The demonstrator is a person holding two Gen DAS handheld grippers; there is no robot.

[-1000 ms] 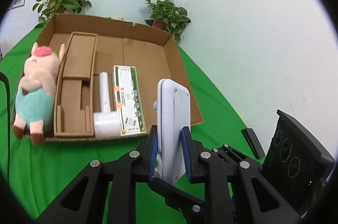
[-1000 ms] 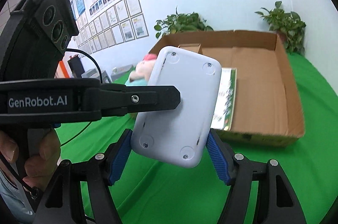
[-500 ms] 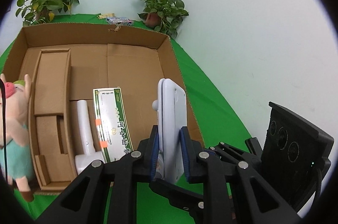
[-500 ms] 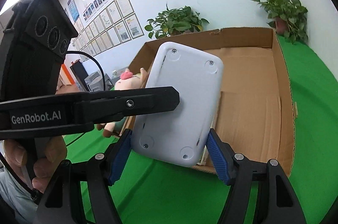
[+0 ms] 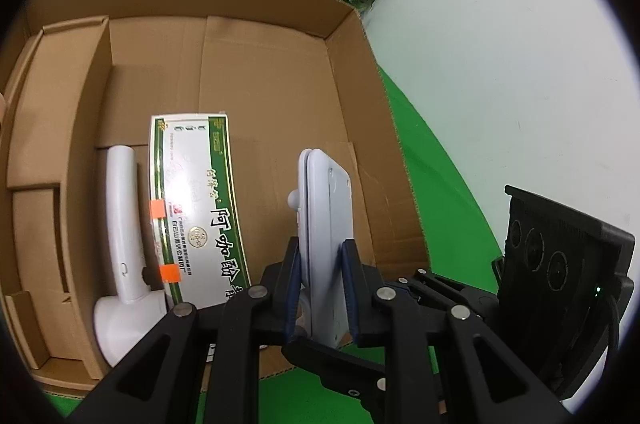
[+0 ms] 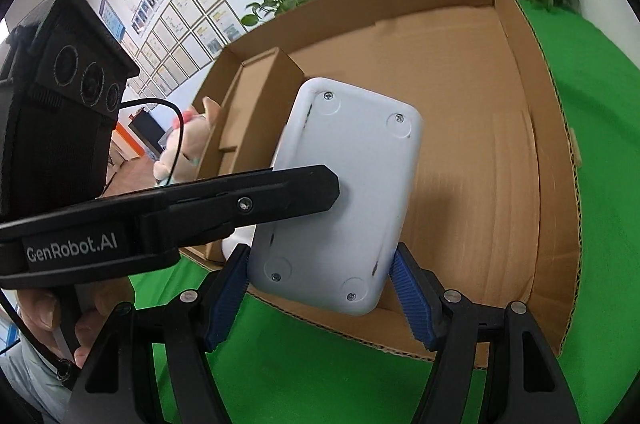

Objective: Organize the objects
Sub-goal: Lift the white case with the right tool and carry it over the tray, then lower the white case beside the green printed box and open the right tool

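Your left gripper (image 5: 320, 288) is clamped on the white device (image 5: 326, 224), held edge-up over the right part of the cardboard box (image 5: 360, 95); your right gripper (image 6: 320, 288) stands spread, its blue pads not touching the device; a green-white carton (image 5: 192, 207) and a white handle tool (image 5: 124, 244) lie inside the box.

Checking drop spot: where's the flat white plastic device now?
Flat white plastic device is clamped edge-on in the left gripper, above the cardboard box floor, right of the green-white carton.
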